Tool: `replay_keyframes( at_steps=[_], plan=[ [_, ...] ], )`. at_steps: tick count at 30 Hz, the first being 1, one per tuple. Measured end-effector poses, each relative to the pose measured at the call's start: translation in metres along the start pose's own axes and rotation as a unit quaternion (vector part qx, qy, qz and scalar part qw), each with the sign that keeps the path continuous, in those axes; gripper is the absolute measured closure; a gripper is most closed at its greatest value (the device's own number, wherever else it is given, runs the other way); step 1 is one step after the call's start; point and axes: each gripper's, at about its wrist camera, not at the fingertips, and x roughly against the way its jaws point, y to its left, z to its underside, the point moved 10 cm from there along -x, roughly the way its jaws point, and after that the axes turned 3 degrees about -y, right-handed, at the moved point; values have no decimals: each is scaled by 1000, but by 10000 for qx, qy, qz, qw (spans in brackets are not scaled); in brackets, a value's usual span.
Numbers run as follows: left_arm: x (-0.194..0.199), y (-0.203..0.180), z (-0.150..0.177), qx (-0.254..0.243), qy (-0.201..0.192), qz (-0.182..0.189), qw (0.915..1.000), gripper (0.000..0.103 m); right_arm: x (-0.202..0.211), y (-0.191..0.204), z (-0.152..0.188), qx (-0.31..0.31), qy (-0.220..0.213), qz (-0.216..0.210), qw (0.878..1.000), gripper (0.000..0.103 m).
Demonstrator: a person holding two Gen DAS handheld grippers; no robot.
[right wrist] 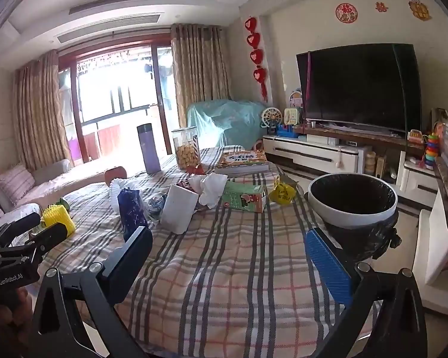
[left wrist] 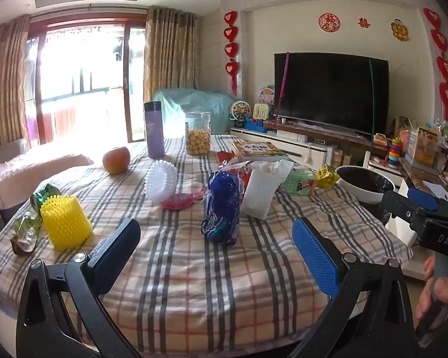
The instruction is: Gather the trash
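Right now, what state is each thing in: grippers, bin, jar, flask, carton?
Left gripper: open, empty.
Right gripper: open, empty.
Trash bin: black liner fitted, no trash visible inside.
Snack jar: upright, partly full.
Purple flask: upright, capped.
Green carton: lying on its side.

Grey-and-pink plaid tablecloth (left wrist: 194, 283), yellow foam net (left wrist: 65, 222), blue wrapper (left wrist: 222, 205), purple flask (left wrist: 154, 129), white-rimmed black bin (right wrist: 353, 201).

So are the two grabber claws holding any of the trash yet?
No. The left gripper and the right gripper are both open above the checked tablecloth, with nothing between their fingers.
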Motion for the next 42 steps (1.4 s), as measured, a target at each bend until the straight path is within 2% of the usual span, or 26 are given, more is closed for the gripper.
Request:
replay_keyframes(
  at_steps=[42],
  plan=[
    [0,-2,1,-40,-36,25,10000,0,-1,0,6,-111,25,-64,9999,0]
  ],
)
